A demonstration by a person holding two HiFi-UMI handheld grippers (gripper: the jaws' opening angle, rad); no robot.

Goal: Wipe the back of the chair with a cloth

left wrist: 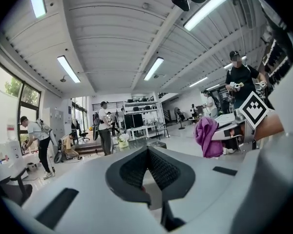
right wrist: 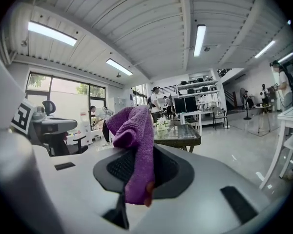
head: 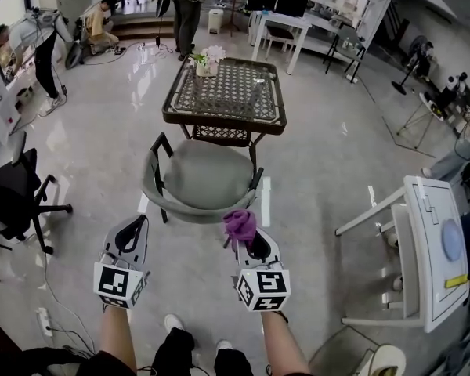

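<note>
Approach step: cloth in hand, wiping not yet begun.
Right gripper, fingers clamped on crumpled purple terry cloth, hangs just beside the curved back rail of the grey-green tub chair with black legs; contact unclear. Left gripper, fingers together, holds nothing. Next move probably: lower cloth onto rail, press, sweep along the curve.
</note>
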